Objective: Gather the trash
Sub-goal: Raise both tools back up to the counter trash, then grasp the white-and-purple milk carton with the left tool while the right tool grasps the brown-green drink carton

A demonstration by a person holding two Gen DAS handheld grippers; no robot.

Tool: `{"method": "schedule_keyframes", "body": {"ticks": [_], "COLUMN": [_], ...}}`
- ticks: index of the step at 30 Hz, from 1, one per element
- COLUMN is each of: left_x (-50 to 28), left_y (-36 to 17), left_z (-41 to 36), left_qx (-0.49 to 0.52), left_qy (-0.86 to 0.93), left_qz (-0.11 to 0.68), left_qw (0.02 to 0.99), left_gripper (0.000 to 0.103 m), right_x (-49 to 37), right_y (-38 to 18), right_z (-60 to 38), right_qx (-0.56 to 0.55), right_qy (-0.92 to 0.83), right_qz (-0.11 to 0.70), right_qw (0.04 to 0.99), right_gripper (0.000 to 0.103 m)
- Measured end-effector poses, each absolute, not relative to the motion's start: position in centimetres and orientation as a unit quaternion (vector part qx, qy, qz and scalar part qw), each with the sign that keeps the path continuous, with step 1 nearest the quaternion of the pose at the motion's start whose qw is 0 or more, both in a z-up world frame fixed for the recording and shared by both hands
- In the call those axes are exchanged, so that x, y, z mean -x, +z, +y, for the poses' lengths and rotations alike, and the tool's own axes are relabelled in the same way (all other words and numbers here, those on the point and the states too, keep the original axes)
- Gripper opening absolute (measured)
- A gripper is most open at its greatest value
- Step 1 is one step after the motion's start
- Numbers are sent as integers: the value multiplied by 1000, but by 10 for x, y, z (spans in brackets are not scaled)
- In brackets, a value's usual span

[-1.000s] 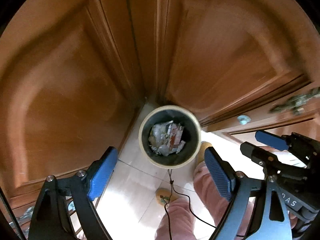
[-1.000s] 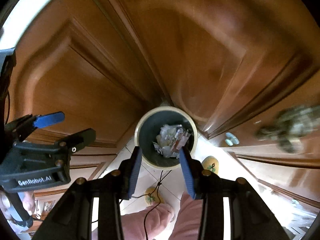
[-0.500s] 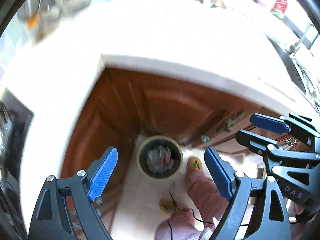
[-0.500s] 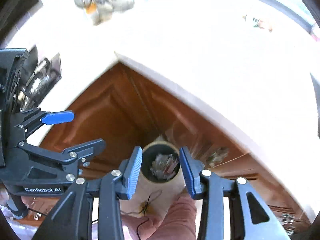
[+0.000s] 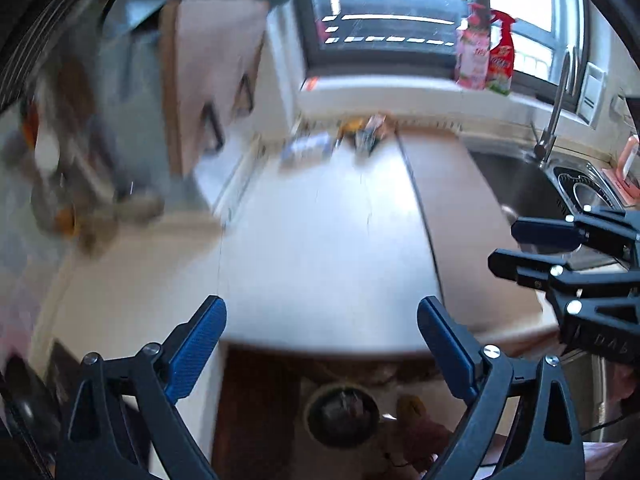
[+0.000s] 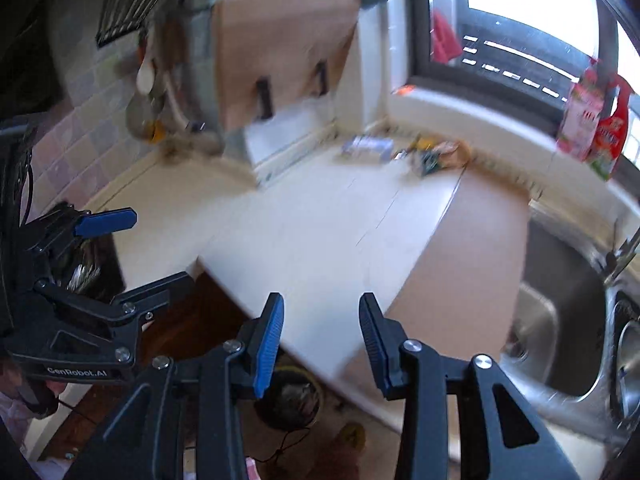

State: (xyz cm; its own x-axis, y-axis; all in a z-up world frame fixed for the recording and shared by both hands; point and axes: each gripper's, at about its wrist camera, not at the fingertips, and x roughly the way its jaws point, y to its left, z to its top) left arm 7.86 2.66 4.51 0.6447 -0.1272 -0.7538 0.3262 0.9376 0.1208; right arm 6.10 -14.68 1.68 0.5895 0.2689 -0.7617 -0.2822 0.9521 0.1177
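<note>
Both claws hung empty over the surface (image 5: 320, 248): left claw (image 5: 320, 344) just widened, right claw (image 6: 322, 340) narrow. Wrappers (image 6: 432, 156) lay at twelve o'clock; bin (image 5: 340, 414) at six.

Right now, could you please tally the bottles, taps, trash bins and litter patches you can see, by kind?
Bottles on the windowsill: 2, a pink bottle and a red spray bottle
Taps: 1, the sink tap
Trash bins: 1, the floor bin
Litter patches on the counter: 2, a bluish packet and a mixed heap, too blurred to count singly
Total: 6
</note>
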Motion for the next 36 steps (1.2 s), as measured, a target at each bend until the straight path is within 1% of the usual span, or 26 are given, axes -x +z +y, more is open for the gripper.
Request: {"method": "schedule_keyframes", "body": {"ticks": [4, 9, 13, 16, 21, 24, 27, 32, 36], "left_x": [-124, -198, -267, -313, -388, -421, -443, -483, -503], "left_y": [70, 82, 73, 56, 24, -3, -32, -81, -103], "left_z": [3, -24, -51, -66, -77, -86, -94, -103, -104], "left_qx": [-154, -180, -207, -210, -202, -219, -246, -290, -310], "left_qy": [-139, -151, -153, -150, -141, -132, -124, -112, -110], "left_qz": [386, 385, 398, 420, 444, 456, 464, 480, 485], "left_qw": [899, 893, 881, 870, 861, 853, 842, 821, 810], "left_gripper": [98, 98, 98, 98, 98, 98, 98, 98, 98], "right_x": [-105, -169, -229, -272, -353, -386, -424, -462, -479], "right_y": [45, 72, 72, 61, 18, -10, -48, -100, -128], "right_z": [-178, -221, -243, -255, -271, -270, -272, -278, -277], "right_qx": [1, -42, -73, -96, -137, -159, -185, -241, -254], "right_qy": [137, 133, 135, 134, 124, 117, 100, 82, 72], "right_qz": [428, 435, 450, 468, 509, 530, 554, 578, 590], "right_qw": [893, 890, 880, 868, 841, 824, 805, 775, 763], "right_gripper": [42, 43, 47, 48, 48, 48, 48, 48, 48]}}
